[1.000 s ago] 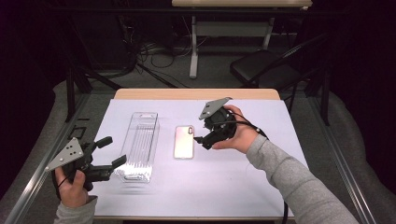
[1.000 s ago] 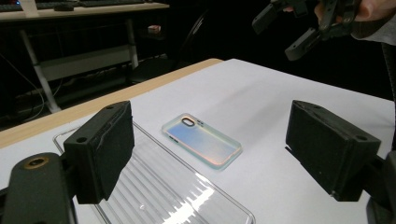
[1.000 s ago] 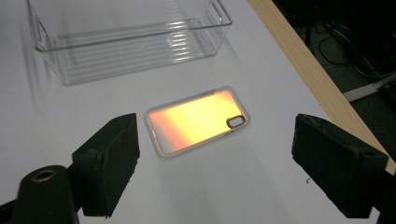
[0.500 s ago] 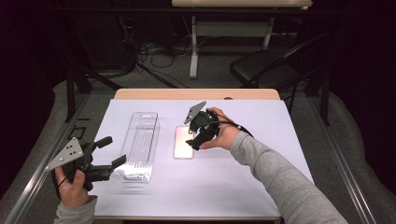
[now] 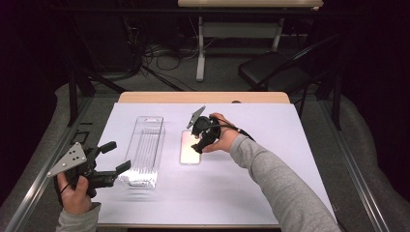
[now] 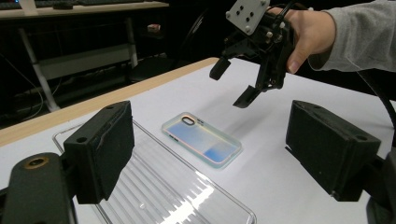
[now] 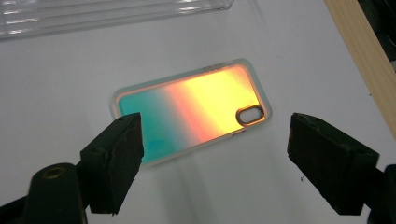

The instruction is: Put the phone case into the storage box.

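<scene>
An iridescent phone case (image 5: 189, 151) (image 6: 201, 140) (image 7: 196, 112) lies flat on the white table cover, camera hole toward the far edge. My right gripper (image 5: 196, 141) (image 6: 232, 84) (image 7: 210, 158) hovers just above it, tilted down. Its jaws have just been closing a little but stand open, with the case below the gap and untouched. A clear ribbed plastic tray (image 5: 145, 150) (image 6: 163, 186) (image 7: 116, 14) lies left of the case. My left gripper (image 5: 116, 155) (image 6: 212, 154) waits open at the tray's near left corner, holding nothing.
The white cover (image 5: 290, 145) spans the table, with a wooden strip (image 5: 203, 97) along the far edge. Beyond it stand a black chair (image 5: 275, 72), a desk leg (image 5: 199, 53) and loose cables on the floor. A metal rail (image 5: 34, 188) borders the left side.
My right gripper has moved left and down, from beside the phone case to just over it. The left gripper has stayed where it was.
</scene>
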A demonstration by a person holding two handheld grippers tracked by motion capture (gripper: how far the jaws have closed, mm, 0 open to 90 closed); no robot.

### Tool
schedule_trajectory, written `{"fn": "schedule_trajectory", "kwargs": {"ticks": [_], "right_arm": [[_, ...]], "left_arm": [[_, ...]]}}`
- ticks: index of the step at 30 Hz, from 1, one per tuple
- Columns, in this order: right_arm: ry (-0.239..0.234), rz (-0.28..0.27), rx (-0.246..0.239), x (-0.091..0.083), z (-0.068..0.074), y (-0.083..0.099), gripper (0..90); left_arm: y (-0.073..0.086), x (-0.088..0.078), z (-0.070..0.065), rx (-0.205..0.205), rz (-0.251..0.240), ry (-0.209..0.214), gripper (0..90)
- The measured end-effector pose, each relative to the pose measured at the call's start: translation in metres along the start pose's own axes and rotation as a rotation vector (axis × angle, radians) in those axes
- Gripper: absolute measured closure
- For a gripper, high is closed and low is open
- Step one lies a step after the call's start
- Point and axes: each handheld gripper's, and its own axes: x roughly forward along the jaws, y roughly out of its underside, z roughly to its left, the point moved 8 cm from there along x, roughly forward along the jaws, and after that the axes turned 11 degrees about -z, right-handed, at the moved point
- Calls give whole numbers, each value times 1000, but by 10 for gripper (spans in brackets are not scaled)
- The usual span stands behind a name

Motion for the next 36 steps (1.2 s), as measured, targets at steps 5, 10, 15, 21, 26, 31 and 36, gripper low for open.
{"fn": "schedule_trajectory", "kwargs": {"ticks": [5,10,15,21,26,31,36], "right_arm": [[-4,23,-9,9,-2,4,202],[-1,40,-27,15,-5,6,225],[-5,65,-66,19,-4,8,251],[-11,104,-123,23,-1,11,294],[-36,148,-153,26,7,15,320],[-55,181,-181,29,12,17,362],[-73,203,-211,32,17,19,395]], "left_arm": [[1,0,0,0,3,-1,156],[1,0,1,-2,2,1,156],[1,1,1,-2,2,6,157],[2,1,1,-3,5,4,156],[2,1,1,-4,4,4,156],[2,1,1,-3,6,5,156],[2,1,1,-4,6,4,156]]}}
